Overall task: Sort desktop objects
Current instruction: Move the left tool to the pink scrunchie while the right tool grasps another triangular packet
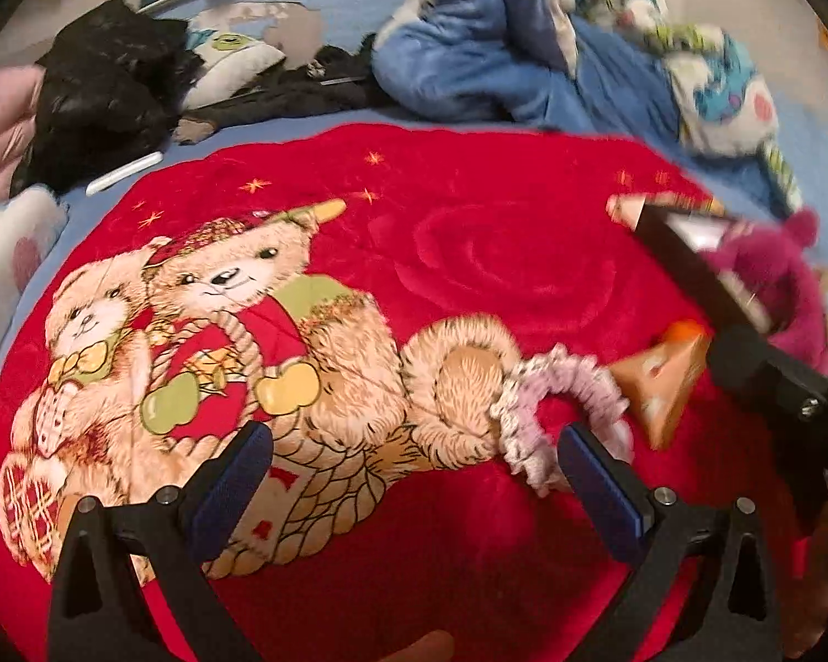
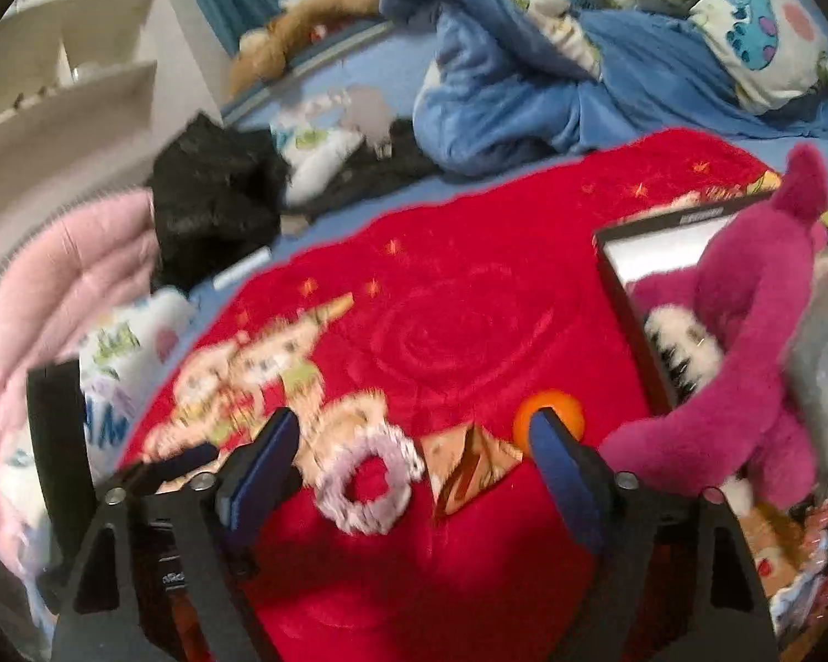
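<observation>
The left hand-held gripper (image 1: 414, 469) is spread wide and empty above the red blanket (image 1: 497, 254), its right finger just beside the lilac scrunchie (image 1: 557, 414). The right hand-held gripper (image 2: 414, 452) gapes equally, holding nothing, over scrunchie (image 2: 367, 482), brown packet (image 2: 469, 463) and orange ball (image 2: 549, 414).

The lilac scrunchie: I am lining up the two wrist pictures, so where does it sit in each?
Left wrist: the lilac scrunchie lies at lower right, just left of the orange-brown packet.
Right wrist: the scrunchie lies at lower centre, between the fingers of the right tongs.
Shared landmark: the magenta plush toy at the right edge.
</observation>
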A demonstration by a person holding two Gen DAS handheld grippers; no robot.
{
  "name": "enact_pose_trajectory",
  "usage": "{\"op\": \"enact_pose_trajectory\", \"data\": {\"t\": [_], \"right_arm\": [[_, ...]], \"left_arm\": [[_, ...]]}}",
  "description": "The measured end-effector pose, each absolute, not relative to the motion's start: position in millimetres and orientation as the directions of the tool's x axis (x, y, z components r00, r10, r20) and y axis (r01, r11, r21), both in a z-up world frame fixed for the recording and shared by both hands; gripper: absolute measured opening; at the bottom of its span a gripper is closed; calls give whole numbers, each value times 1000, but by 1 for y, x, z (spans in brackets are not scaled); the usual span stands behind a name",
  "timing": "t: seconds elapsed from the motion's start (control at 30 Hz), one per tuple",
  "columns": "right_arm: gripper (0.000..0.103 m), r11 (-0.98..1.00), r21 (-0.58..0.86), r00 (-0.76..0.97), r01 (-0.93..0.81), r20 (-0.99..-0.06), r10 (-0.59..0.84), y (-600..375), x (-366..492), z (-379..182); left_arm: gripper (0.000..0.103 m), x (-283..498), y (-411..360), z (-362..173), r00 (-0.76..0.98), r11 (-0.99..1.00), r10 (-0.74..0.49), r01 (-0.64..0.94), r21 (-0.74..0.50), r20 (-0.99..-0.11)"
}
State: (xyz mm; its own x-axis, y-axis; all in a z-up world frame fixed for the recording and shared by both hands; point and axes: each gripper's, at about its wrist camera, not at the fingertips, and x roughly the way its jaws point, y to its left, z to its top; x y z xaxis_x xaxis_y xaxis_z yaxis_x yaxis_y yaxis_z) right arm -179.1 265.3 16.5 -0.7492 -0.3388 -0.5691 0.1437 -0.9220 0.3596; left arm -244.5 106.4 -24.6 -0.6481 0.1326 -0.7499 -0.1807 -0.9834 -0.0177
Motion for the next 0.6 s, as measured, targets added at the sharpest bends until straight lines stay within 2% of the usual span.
{"op": "enact_pose_trajectory", "data": {"t": [0.13, 0.27, 0.33, 0.5, 0.6], "right_arm": [[68, -935, 324, -723, 142, -612, -322, 259, -183, 0], [64, -936, 329, -698, 126, -641, -319, 260, -188, -17], [53, -939, 329, -673, 102, -672, -309, 261, -195, -27], [39, -941, 326, -653, 92, -694, -304, 261, -201, -34], [37, -947, 308, -650, 91, -703, -290, 258, -202, -37]], "left_arm": [[103, -251, 114, -37, -611, -980, 133, -201, -10, -780], [103, -255, 111, -44, -582, -981, 149, -188, -46, -800], [103, -256, 112, -45, -579, -981, 145, -188, -42, -802], [103, -253, 118, -48, -583, -981, 126, -195, -13, -803], [103, -254, 120, -48, -589, -980, 126, -197, -10, -798]]}}
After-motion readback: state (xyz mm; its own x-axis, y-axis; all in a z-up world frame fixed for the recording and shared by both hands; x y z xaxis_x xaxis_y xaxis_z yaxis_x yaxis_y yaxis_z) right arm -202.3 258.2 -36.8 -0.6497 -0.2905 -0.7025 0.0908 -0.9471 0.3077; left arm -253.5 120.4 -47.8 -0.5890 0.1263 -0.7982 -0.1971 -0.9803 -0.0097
